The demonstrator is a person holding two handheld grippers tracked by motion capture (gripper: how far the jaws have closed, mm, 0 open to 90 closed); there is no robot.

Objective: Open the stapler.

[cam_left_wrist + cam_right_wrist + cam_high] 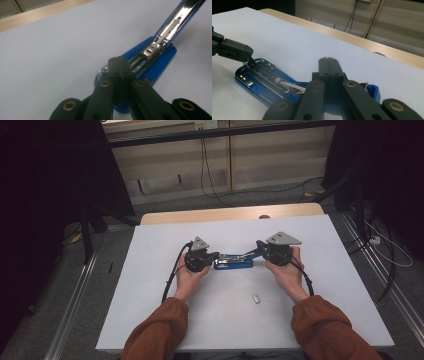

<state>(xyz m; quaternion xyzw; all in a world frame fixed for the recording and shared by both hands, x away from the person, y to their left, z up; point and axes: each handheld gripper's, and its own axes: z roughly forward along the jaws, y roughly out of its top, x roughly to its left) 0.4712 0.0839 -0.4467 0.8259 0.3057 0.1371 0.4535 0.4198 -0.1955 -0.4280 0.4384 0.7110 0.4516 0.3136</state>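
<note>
Blue metal stapler (233, 263) lies opened mid-frame, pinned by closed fingers of the left gripper (216, 255) and right gripper (258, 246); next, reloading needs the small staple strip (256, 298).

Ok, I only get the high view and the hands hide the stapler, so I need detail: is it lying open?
Observer: Yes. In the left gripper view the stapler has its top arm swung up and the metal staple channel bare.
Operator: Is the left hand-held gripper holding it?
Observer: The left hand-held gripper has its jaws shut, tips over the stapler's rounded end; I can't tell whether it pinches anything.
Operator: And the right?
Observer: The right hand-held gripper is shut too, jaws together above the stapler.
</note>
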